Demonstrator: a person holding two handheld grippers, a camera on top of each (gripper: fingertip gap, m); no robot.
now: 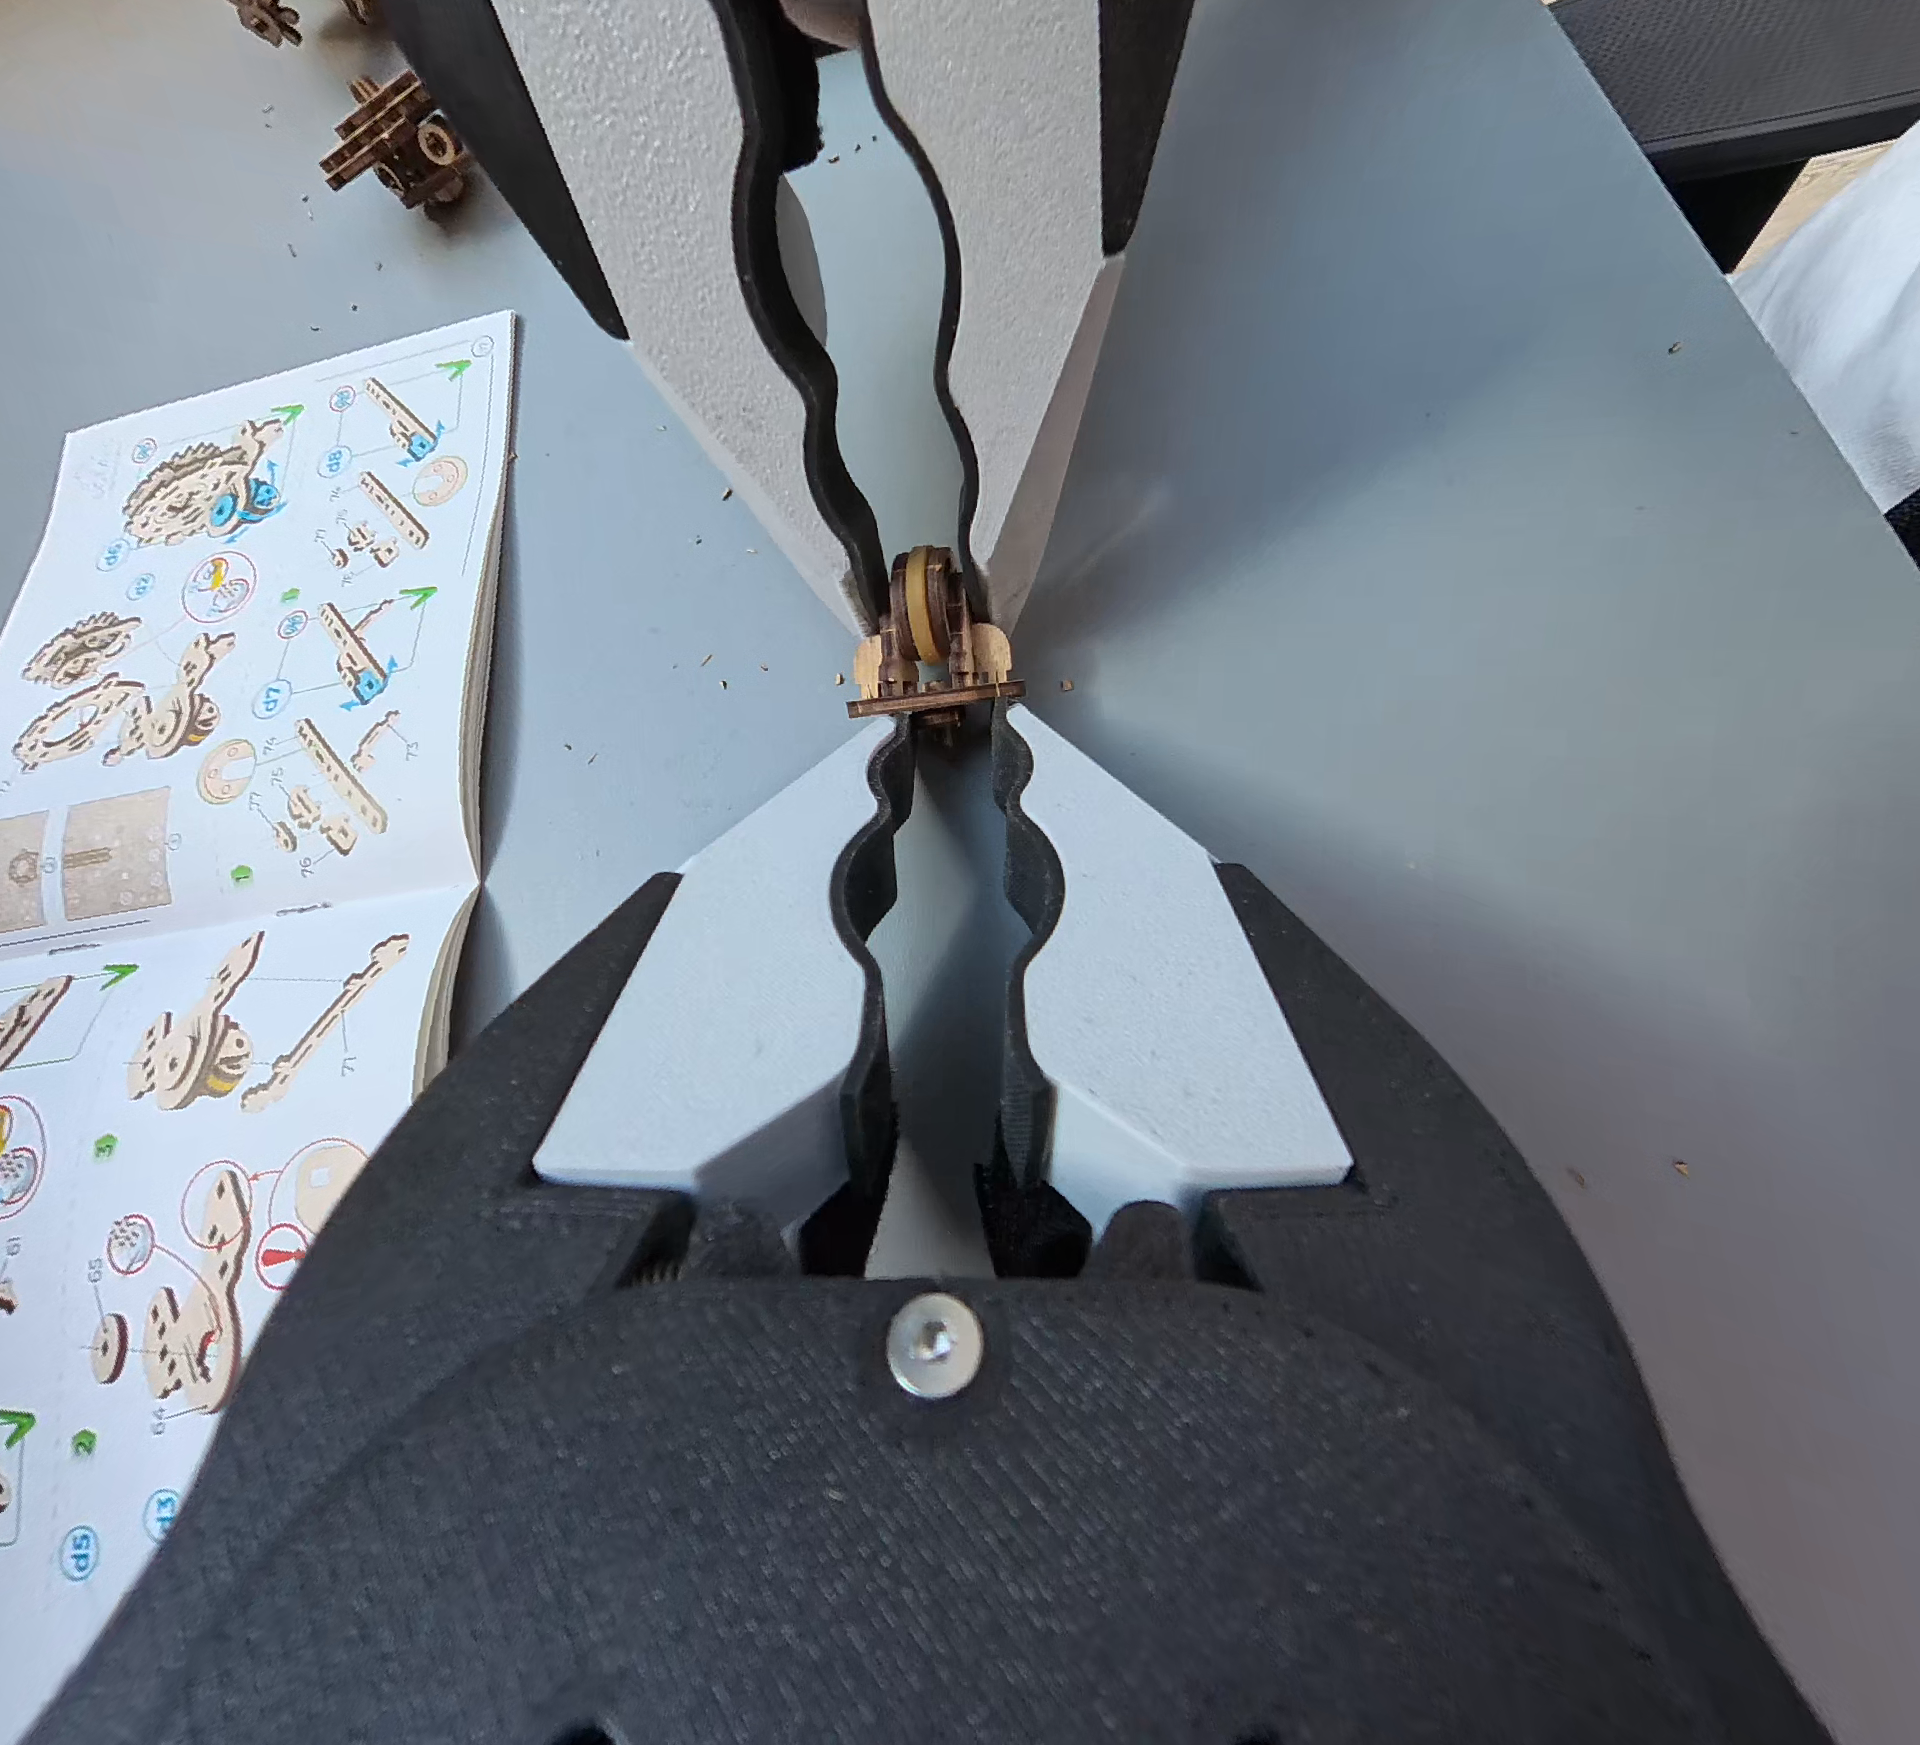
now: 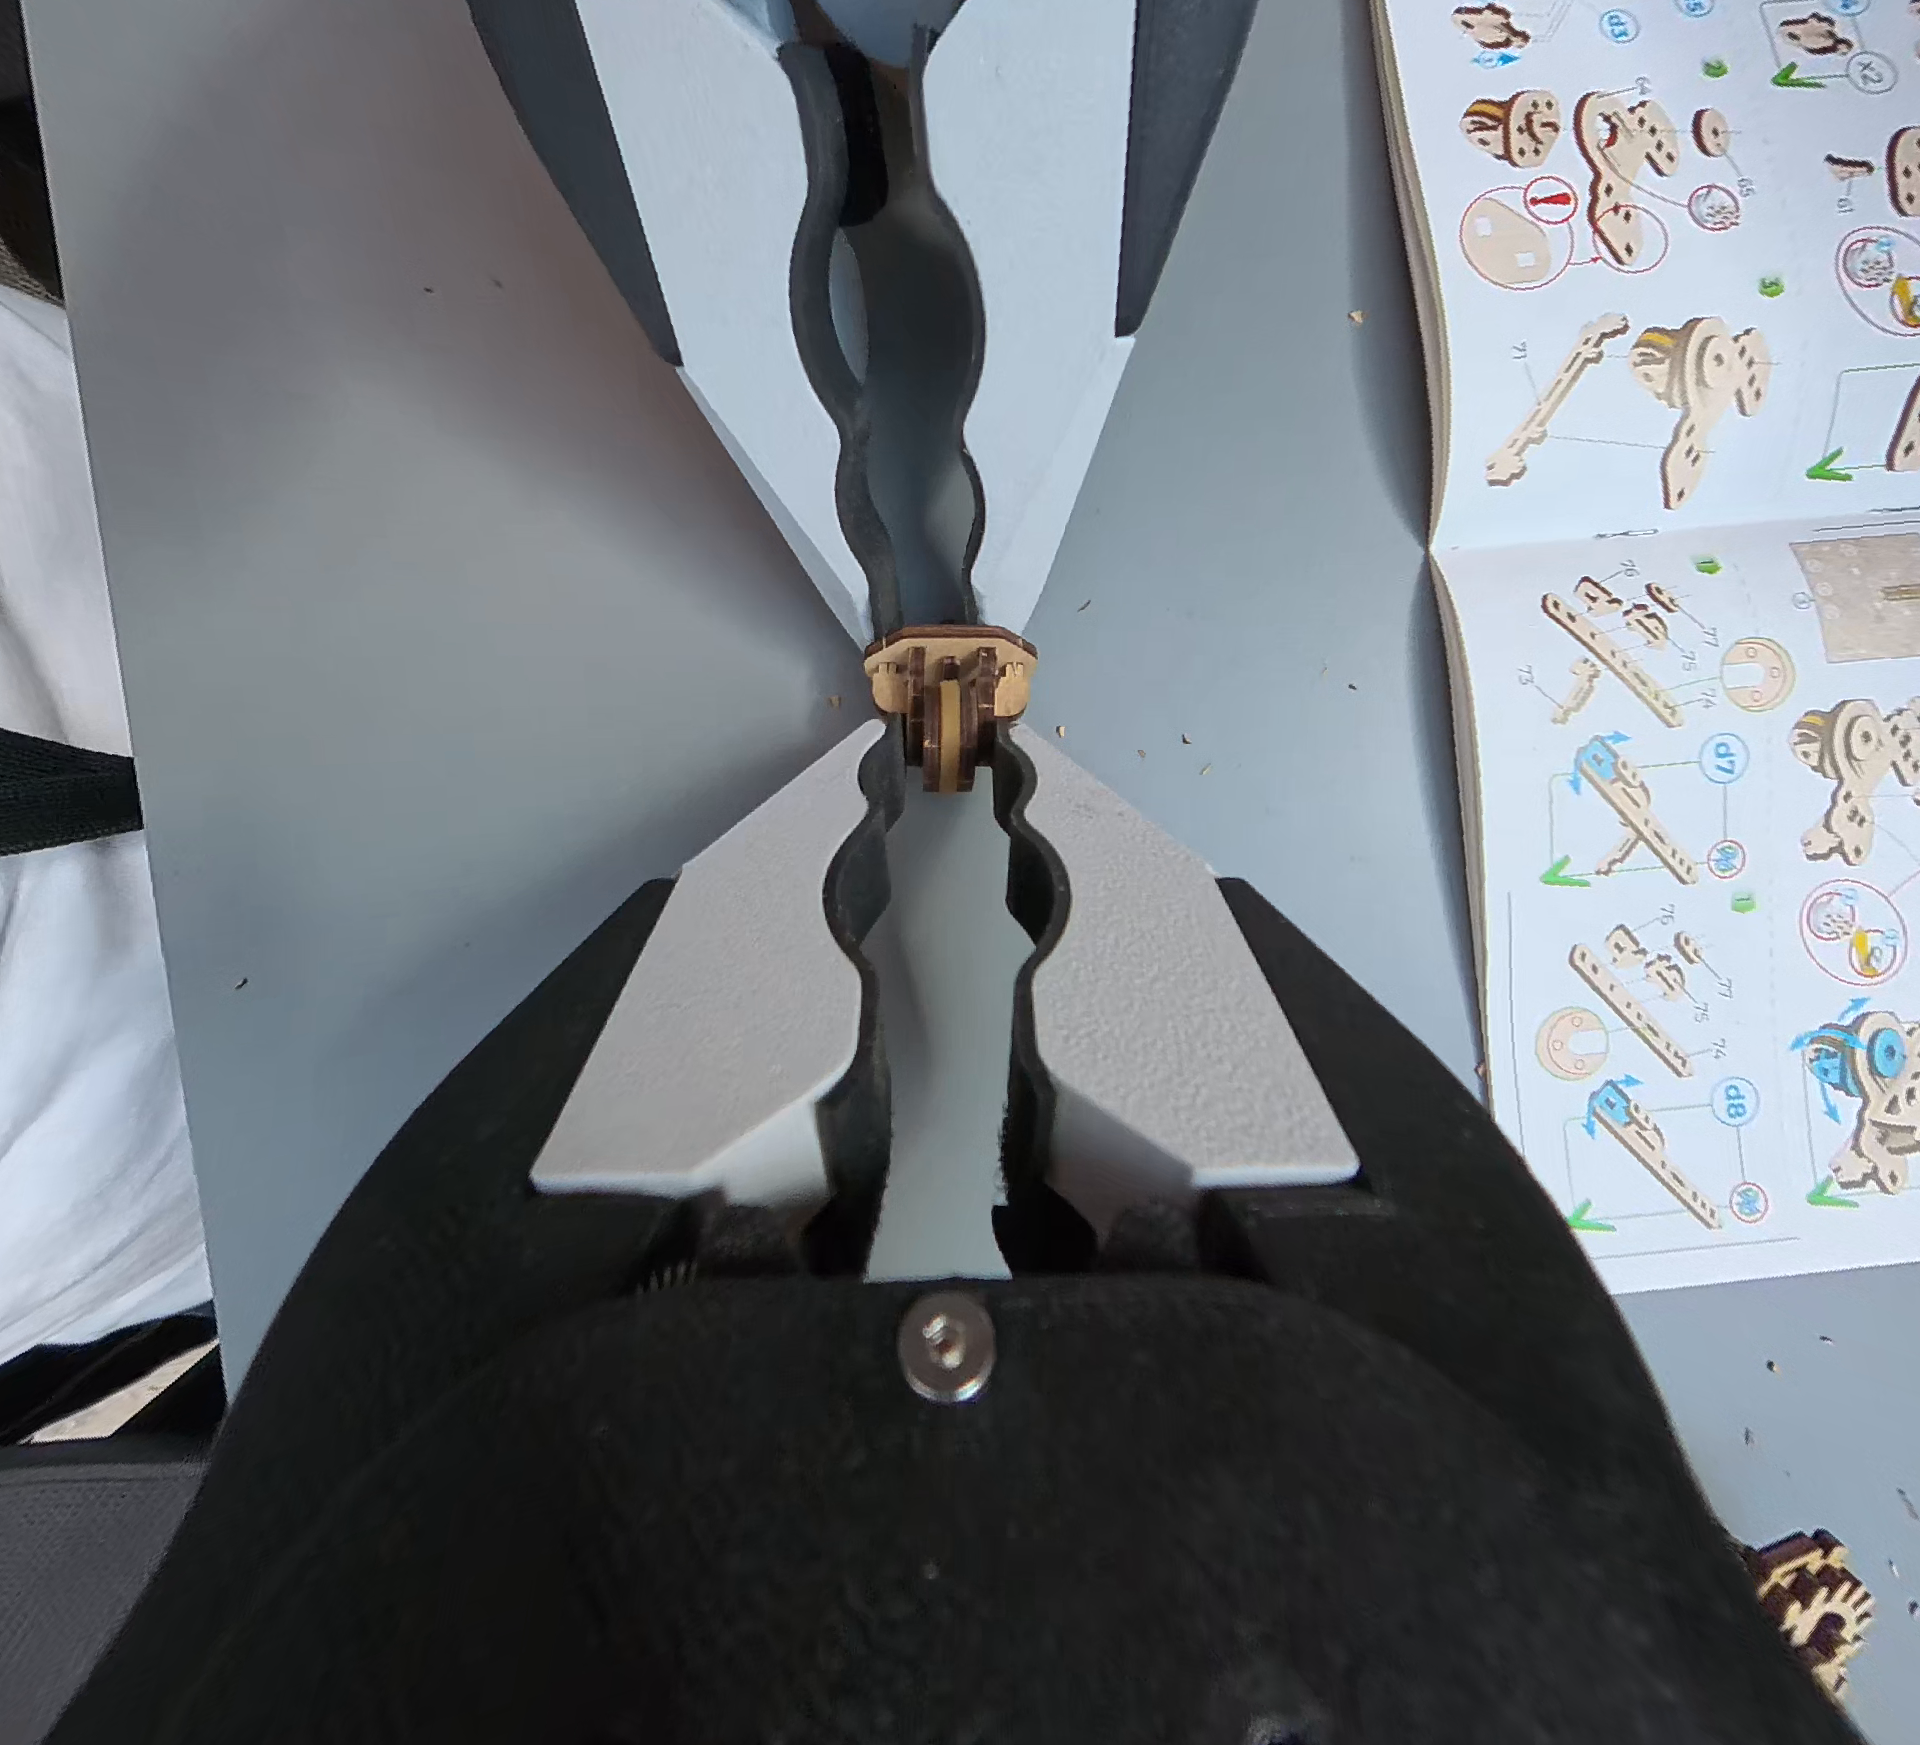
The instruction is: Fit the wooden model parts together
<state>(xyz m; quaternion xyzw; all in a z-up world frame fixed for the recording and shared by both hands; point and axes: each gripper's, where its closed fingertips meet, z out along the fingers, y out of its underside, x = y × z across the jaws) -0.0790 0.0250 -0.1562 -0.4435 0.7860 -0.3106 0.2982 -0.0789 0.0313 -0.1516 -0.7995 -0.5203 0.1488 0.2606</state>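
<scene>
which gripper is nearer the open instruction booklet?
Roughly equal: left gripper and right gripper meet tip to tip on the small wooden assembly, both apart from the booklet off to one side.

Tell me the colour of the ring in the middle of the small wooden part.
The ring is yellowish, between dark brown wooden discs; the left wrist view shows it best.

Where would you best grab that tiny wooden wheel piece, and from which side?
Grip the small wooden assembly by its two thin ends, much as now: the left gripper pinches the flat plate edge, the right gripper the disc end from the opposite side. The flat faces suit the pads, and the joint between stays clear.
</scene>
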